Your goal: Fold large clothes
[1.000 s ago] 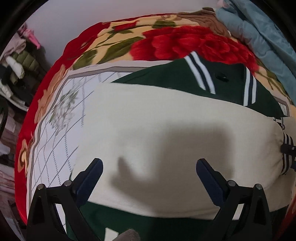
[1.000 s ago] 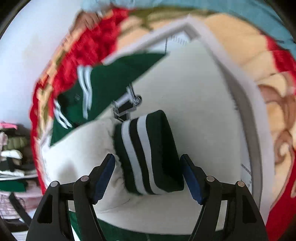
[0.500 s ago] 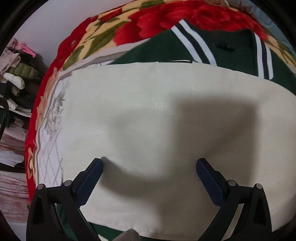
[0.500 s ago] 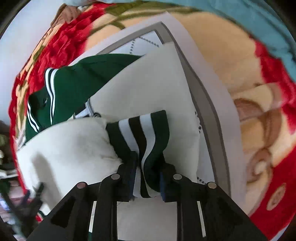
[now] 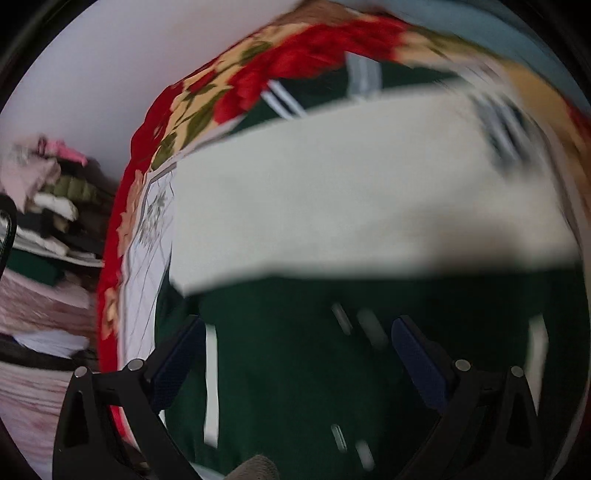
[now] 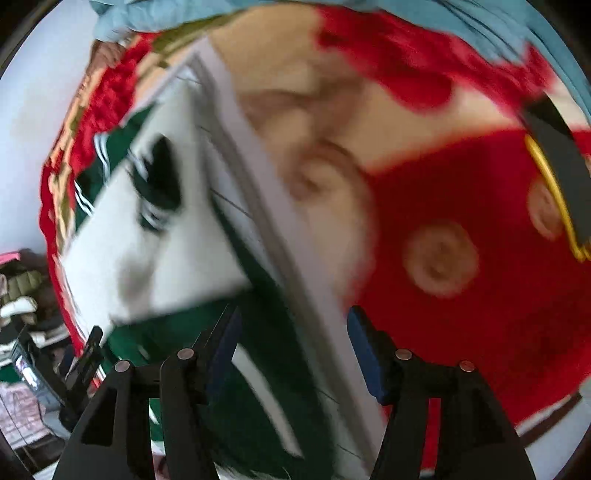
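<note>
A dark green jacket (image 5: pixel 295 369) with cream sleeves lies on a red floral blanket (image 5: pixel 258 74). One cream sleeve (image 5: pixel 351 192) is folded flat across the green body; its striped green and white cuff (image 5: pixel 506 129) lies at the far right. My left gripper (image 5: pixel 295 343) is open and empty over the green body, below the sleeve. In the right wrist view the sleeve (image 6: pixel 155 251) and cuff (image 6: pixel 159 184) lie at the left. My right gripper (image 6: pixel 293 339) is open and empty over the jacket's right edge (image 6: pixel 258 406). Both views are blurred.
A pile of folded clothes (image 5: pixel 48 206) stands left of the bed. A light blue quilt (image 6: pixel 443 22) lies along the far side. A dark object with a yellow edge (image 6: pixel 554 155) lies on the blanket (image 6: pixel 461 221) at the right.
My right gripper has let go of the striped cuff, opened and pulled back to the right. My left gripper has drawn back from the cream sleeve to over the green body.
</note>
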Demonstrator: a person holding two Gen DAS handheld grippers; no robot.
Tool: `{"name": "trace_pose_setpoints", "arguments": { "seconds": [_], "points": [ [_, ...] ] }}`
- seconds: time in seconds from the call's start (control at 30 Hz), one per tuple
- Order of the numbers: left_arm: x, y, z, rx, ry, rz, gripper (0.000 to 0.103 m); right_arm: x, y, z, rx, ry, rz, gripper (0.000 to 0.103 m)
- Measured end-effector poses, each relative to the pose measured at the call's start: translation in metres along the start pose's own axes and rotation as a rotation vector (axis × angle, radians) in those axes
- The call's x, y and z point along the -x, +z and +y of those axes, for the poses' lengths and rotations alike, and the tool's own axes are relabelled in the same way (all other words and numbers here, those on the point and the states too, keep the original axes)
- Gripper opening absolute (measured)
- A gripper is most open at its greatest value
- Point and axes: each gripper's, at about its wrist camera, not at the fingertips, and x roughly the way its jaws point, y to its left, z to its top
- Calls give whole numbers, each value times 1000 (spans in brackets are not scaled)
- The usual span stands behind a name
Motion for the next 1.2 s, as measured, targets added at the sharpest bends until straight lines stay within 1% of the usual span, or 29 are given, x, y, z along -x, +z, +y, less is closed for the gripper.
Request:
{"name": "trace_pose_setpoints", "arguments": {
  "seconds": [0.03, 0.07, 0.13, 0.2, 0.27, 0.3, 0.37, 0.4, 0.43, 0.47, 0.53, 0.57, 0.6, 0.63, 0.67, 0.73, 0.8, 0.83, 0.87, 0.9, 0.93, 0.97, 1.0, 1.03, 1.1, 1.13, 1.17, 1.2],
  "points": [
    [16, -20, -22, -41, 11, 24, 103, 0, -6, -14, 14, -22, 22, 61],
    [26, -32, -37, -70, 13, 45, 103, -1, -11, -28, 28, -49, 55, 61],
    [52, -66, -77, -139, -9, 99, 103, 5, -19, -52, 40, -65, 92, 61],
    [71, -94, -102, -138, -59, 162, 103, 12, -23, -67, 67, -58, 120, 61],
    [77, -114, -112, -80, -81, 249, 103, 16, -31, -74, 124, -33, 146, 61],
    [73, -122, -110, -32, -63, 296, 103, 11, -39, -74, 170, 10, 186, 61],
    [61, -129, -99, 28, -14, 348, 103, -8, -54, -73, 196, 106, 275, 61],
    [52, -133, -91, 57, 20, 368, 103, -25, -65, -70, 191, 180, 338, 61],
    [41, -137, -82, 78, 54, 383, 103, -52, -81, -69, 169, 267, 429, 61],
    [30, -139, -74, 85, 82, 394, 103, -72, -93, -69, 149, 312, 488, 61],
    [11, -144, -64, 88, 141, 390, 103, -109, -114, -66, 118, 371, 568, 61],
    [4, -145, -60, 88, 153, 383, 103, -121, -119, -66, 98, 383, 589, 61],
    [-7, -146, -57, 76, 164, 382, 103, -134, -127, -65, 64, 421, 607, 61],
    [-20, -147, -55, 60, 181, 388, 103, -142, -133, -61, 53, 474, 614, 44],
    [-30, -148, -54, 54, 183, 390, 103, -143, -139, -58, 74, 468, 605, 8],
    [-37, -149, -56, 45, 187, 370, 103, -135, -147, -53, 115, 409, 579, 8],
    [-42, -148, -56, 42, 180, 367, 103, -127, -152, -55, 149, 317, 592, 8],
    [-38, -150, -58, 50, 179, 366, 103, -123, -153, -54, 171, 293, 594, 9],
    [-37, -150, -58, 55, 178, 363, 103, -121, -155, -56, 197, 256, 600, 15],
    [-36, -149, -59, 53, 181, 363, 103, -118, -156, -55, 249, 203, 597, 19],
    [-31, -148, -60, 51, 186, 362, 103, -115, -156, -54, 281, 181, 593, 28],
    [-27, -148, -60, 47, 192, 359, 103, -113, -156, -51, 300, 160, 594, 33],
    [-17, -147, -62, 30, 199, 344, 103, -108, -154, -49, 310, 136, 593, 37],
    [-7, -146, -65, 12, 205, 328, 103, -99, -149, -49, 318, 125, 575, 40],
    [23, -145, -75, -28, 219, 268, 103, -79, -143, -48, 351, 89, 484, 42],
    [38, -146, -79, -41, 218, 246, 103, -69, -139, -50, 364, 65, 443, 51],
    [56, -146, -87, -53, 210, 221, 103, -57, -136, -54, 369, 41, 403, 57],
    [67, -146, -93, -61, 197, 204, 103, -42, -132, -64, 356, 17, 359, 57]
  ]
}}
